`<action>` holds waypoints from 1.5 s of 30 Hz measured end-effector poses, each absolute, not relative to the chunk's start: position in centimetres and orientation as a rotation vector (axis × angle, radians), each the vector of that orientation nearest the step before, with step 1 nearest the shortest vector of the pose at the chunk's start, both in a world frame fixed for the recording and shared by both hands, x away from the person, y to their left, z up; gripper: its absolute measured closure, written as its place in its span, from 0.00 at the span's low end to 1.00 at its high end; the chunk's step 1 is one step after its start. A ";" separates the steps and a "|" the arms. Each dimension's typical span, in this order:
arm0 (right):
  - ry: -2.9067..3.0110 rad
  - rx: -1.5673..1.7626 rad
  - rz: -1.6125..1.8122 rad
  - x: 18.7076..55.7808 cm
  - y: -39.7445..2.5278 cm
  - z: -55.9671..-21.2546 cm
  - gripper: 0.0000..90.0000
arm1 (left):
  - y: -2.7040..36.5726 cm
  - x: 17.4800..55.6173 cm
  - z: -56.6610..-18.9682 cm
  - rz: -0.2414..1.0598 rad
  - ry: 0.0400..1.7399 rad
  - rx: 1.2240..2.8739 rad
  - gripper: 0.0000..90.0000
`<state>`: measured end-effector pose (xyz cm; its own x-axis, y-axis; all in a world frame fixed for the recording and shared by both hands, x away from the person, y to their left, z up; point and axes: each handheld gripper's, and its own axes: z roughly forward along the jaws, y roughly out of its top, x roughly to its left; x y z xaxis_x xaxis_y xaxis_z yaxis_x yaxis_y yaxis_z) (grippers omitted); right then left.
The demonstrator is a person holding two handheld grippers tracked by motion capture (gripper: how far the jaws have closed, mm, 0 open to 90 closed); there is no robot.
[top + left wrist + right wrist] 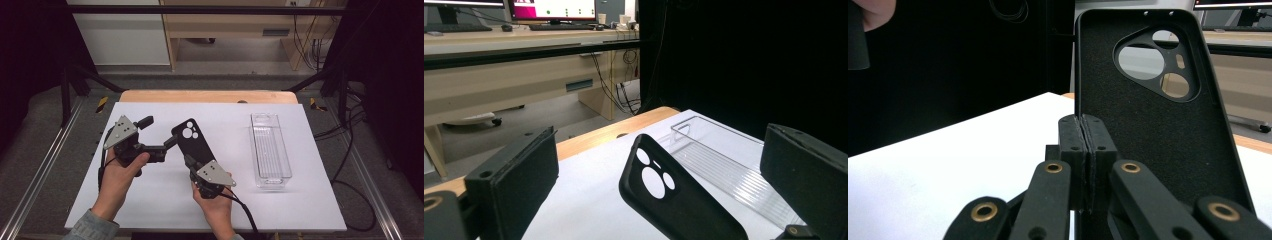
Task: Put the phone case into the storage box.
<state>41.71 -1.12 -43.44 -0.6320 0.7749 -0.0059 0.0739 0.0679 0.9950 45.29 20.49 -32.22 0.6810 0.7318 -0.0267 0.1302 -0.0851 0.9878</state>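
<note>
A black phone case point(192, 141) with a camera cut-out is held up off the white table top point(150, 205), tilted. My right gripper point(190, 161) is shut on its lower side edge. In the right gripper view the jaws point(1083, 137) pinch the case wall, and the case's point(1158, 130) felt inside faces the camera. My left gripper point(159, 132) is open to the left of the case. In the left gripper view its point(661, 180) jaws stand wide apart, with the case point(679, 205) between them and touching neither.
A clear plastic tray point(270, 150) lies lengthwise on the right half of the table, also seen as the clear tray point(724, 160) beyond the case. A wooden table edge point(200, 96) runs along the back. Black frame rails flank both sides.
</note>
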 end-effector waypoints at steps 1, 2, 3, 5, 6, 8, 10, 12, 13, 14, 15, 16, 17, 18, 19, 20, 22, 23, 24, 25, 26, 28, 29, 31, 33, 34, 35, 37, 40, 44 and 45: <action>1.789 0.845 1.615 41.7 -1.1 -43.5 0.99 | 20.5 45.4 -32.4 0.562 0.731 1.596 0.02; 1.789 0.845 1.615 41.7 -1.1 -43.5 0.99 | 20.5 45.4 -32.4 0.562 0.731 1.596 0.02; 1.787 0.845 1.617 41.7 -1.1 -43.5 0.99 | 20.5 45.4 -32.4 0.557 0.735 1.594 0.02; 1.784 0.846 1.620 41.7 -1.1 -43.5 0.99 | 20.5 45.4 -32.6 0.556 0.736 1.599 0.03; 1.784 0.845 1.621 41.7 -1.1 -43.4 0.99 | 20.4 45.4 -32.7 0.553 0.738 1.599 0.03; 1.783 0.845 1.621 41.6 -1.1 -43.4 0.99 | 20.4 45.4 -32.8 0.553 0.739 1.600 0.03; 1.781 0.843 1.623 41.6 -1.1 -43.4 0.99 | 20.4 45.4 -33.0 0.551 0.741 1.599 0.03; 1.781 0.838 1.624 41.5 -1.1 -43.4 0.99 | 20.5 45.4 -33.1 0.551 0.745 1.600 0.03; 1.779 0.837 1.625 41.5 -1.1 -43.3 0.99 | 20.4 45.4 -33.2 0.550 0.747 1.602 0.03; 1.779 0.839 1.626 41.5 -1.2 -43.3 0.99 | 20.4 45.4 -33.2 0.550 0.747 1.602 0.03; 1.779 0.840 1.626 41.5 -1.2 -43.3 0.99 | 20.4 45.4 -33.2 0.550 0.748 1.602 0.03; 1.779 0.840 1.626 41.5 -1.2 -43.3 0.99 | 20.4 45.4 -33.2 0.550 0.750 1.603 0.03; 1.778 0.838 1.625 41.5 -1.2 -43.3 0.99 | 20.4 45.4 -33.2 0.549 0.750 1.603 0.03; 1.777 0.837 1.628 41.4 -1.2 -43.2 0.99 | 20.3 45.4 -33.2 0.547 0.751 1.600 0.03; 1.774 0.836 1.632 41.4 -1.2 -43.2 0.99 | 20.3 45.4 -33.2 0.548 0.752 1.600 0.03; 1.774 0.836 1.631 41.4 -1.2 -43.2 0.99 | 20.2 45.4 -33.2 0.547 0.753 1.602 0.03; 1.772 0.835 1.632 41.4 -1.2 -43.2 0.99 | 20.2 45.4 -33.2 0.548 0.751 1.607 0.03; 1.772 0.832 1.631 41.4 -1.2 -43.2 0.99 | 20.1 45.4 -33.3 0.548 0.752 1.609 0.04; 1.772 0.832 1.631 41.4 -1.2 -43.2 0.99 | 20.1 45.4 -33.3 0.548 0.752 1.609 0.04; 1.772 0.831 1.631 41.3 -1.2 -43.2 0.99 | 20.1 45.4 -33.3 0.545 0.755 1.609 0.04; 1.773 0.831 1.633 41.3 -1.1 -43.1 0.99 | 20.0 45.5 -33.4 0.544 0.764 1.613 0.04; 1.771 0.829 1.635 41.3 -1.1 -43.1 0.99 | 20.0 45.5 -33.5 0.543 0.769 1.614 0.05; 1.768 0.824 1.636 41.2 -1.2 -43.1 0.99 | 20.0 45.6 -33.6 0.549 0.778 1.622 0.07; 1.769 0.825 1.636 41.2 -1.2 -43.0 0.99 | 20.0 45.6 -33.6 0.551 0.778 1.624 0.13; 1.768 0.824 1.635 41.2 -1.2 -43.0 0.99 | 20.1 45.6 -33.7 0.556 0.780 1.629 0.20; 1.768 0.825 1.635 41.2 -1.2 -43.0 0.99 | 20.1 45.6 -33.7 0.554 0.784 1.629 0.20; 1.767 0.823 1.635 41.2 -1.2 -43.0 0.99 | 20.1 45.6 -33.7 0.555 0.795 1.633 0.26; 1.765 0.820 1.638 41.1 -1.2 -43.0 0.99 | 20.0 45.7 -33.8 0.548 0.804 1.639 0.29; 1.761 0.818 1.644 41.0 -1.2 -42.8 0.99 | 19.9 45.9 -33.9 0.541 0.817 1.649 0.34; 1.758 0.813 1.649 41.0 -1.2 -42.7 0.99 | 19.8 46.0 -34.1 0.520 0.824 1.658 0.38; 1.755 0.815 1.656 40.9 -1.1 -42.7 0.99 | 19.7 46.0 -34.1 0.516 0.826 1.663 0.39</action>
<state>40.93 -1.11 -42.70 -0.6410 0.7675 -0.0055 0.0392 0.0398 0.9984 46.05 19.68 -34.10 0.6552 0.7501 -0.0902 0.2479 -0.1007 0.9635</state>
